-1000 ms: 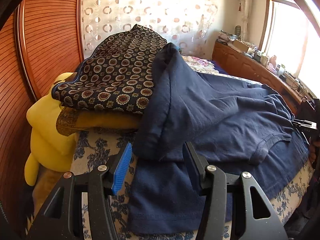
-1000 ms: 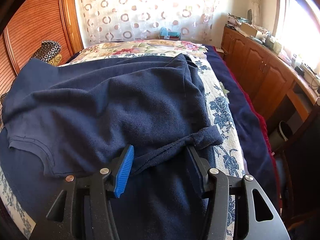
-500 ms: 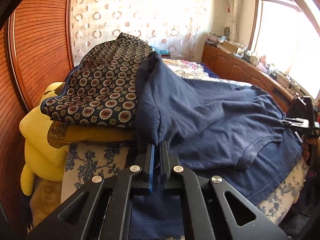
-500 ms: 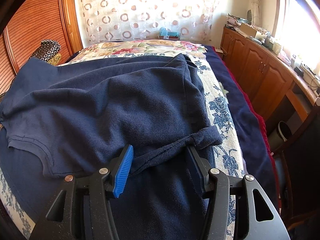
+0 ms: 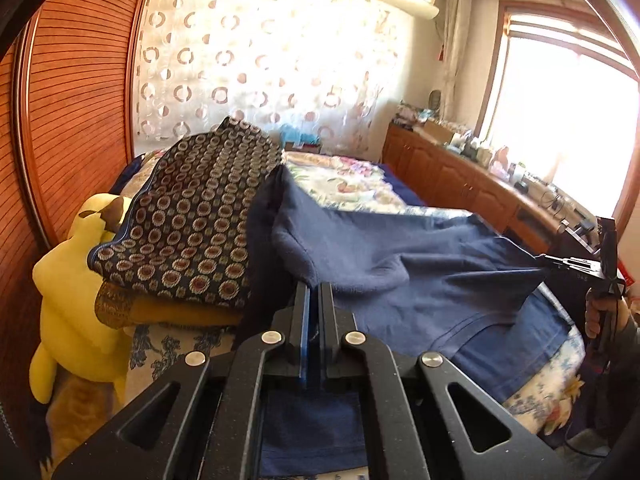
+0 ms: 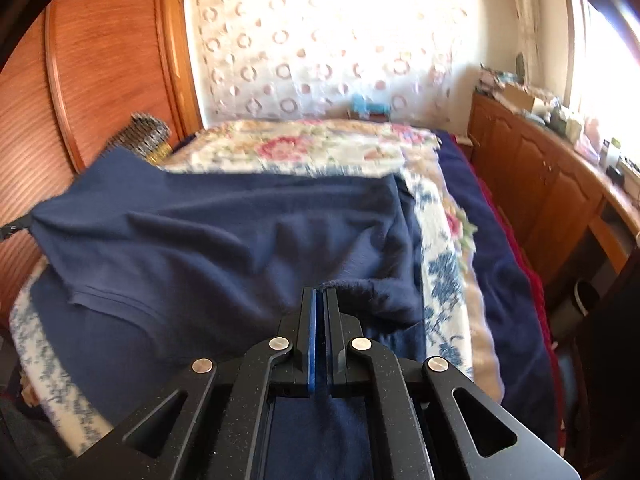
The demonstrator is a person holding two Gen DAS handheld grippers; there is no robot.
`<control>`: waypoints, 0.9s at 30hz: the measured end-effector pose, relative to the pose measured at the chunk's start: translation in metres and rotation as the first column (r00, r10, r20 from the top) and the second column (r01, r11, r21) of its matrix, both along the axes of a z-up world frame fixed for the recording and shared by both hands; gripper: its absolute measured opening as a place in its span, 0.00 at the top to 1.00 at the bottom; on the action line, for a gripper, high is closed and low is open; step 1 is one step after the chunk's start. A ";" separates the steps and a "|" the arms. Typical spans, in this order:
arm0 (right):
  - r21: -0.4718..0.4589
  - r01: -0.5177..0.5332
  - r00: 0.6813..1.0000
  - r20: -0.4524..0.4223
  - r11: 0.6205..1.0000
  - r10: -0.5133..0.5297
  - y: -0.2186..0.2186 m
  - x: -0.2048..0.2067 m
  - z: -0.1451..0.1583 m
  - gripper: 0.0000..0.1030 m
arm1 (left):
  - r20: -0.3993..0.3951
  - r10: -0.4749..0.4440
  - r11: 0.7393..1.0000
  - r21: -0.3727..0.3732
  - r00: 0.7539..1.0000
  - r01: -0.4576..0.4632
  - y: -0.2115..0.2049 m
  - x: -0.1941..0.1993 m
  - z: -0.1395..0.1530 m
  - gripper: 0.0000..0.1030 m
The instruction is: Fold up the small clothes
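A navy blue T-shirt lies across the bed and is lifted at two corners. My left gripper is shut on the shirt's cloth at its left side, and the fabric hangs from its jaws. My right gripper is shut on the shirt at its right side. The right gripper also shows at the far right of the left wrist view, pulling a corner up into a peak. The shirt's lower part still rests on the bed.
A patterned dark cushion on a yellow pillow and a yellow plush toy sit at the bed's left by the wooden headboard. The floral bedspread lies beyond. A wooden cabinet runs along the right.
Both grippers have shut on the shirt, the left first and the right in the last half second. Both have risen, lifting the shirt's edge off the bed.
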State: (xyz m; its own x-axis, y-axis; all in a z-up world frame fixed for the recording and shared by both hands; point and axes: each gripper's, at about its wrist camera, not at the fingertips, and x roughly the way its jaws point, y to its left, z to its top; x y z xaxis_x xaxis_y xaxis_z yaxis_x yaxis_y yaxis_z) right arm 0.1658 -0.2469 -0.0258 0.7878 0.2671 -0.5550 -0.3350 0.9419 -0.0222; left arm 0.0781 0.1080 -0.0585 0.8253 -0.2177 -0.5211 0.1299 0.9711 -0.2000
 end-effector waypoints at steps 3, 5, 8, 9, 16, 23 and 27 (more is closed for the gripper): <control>-0.004 -0.010 0.999 0.042 1.000 0.010 -0.004 -0.020 0.013 0.98 | 0.020 -0.010 1.000 -0.025 1.000 0.010 0.002 -0.005 0.009 0.96; -0.003 -0.013 0.998 0.068 1.000 0.013 -0.008 -0.034 0.022 0.98 | 0.035 -0.012 0.999 -0.047 0.999 0.014 0.004 -0.010 0.015 0.96; 0.008 -0.020 0.995 0.095 1.000 0.019 -0.015 -0.054 0.032 0.98 | 0.044 -0.014 0.997 -0.076 0.999 0.017 0.010 -0.019 0.022 0.96; 0.014 -0.028 0.995 0.097 1.000 0.026 -0.018 -0.061 0.034 0.98 | 0.041 -0.010 0.997 -0.073 0.999 0.013 0.012 -0.023 0.022 0.96; -0.049 -0.015 1.000 0.014 0.999 0.016 -0.026 -0.080 -0.008 0.98 | -0.088 0.038 0.999 0.018 0.995 -0.037 0.016 -0.020 -0.022 0.96; -0.061 0.034 0.997 -0.063 0.998 -0.038 -0.029 -0.077 -0.048 0.90 | -0.152 0.066 0.997 0.048 0.986 -0.060 0.017 -0.017 -0.050 0.96; -0.054 0.067 0.997 -0.028 0.996 -0.068 -0.030 -0.081 -0.036 0.64 | -0.150 0.068 0.997 0.052 0.986 -0.061 0.017 -0.020 -0.052 0.96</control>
State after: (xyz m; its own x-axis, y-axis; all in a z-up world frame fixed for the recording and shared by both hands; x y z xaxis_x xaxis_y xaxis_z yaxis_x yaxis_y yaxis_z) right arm 0.0848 -0.2768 -0.0619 0.7862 0.1833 -0.5902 -0.2719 0.9602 -0.0640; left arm 0.0577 0.1249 -0.1106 0.7476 -0.1386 -0.6495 0.0383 0.9853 -0.1662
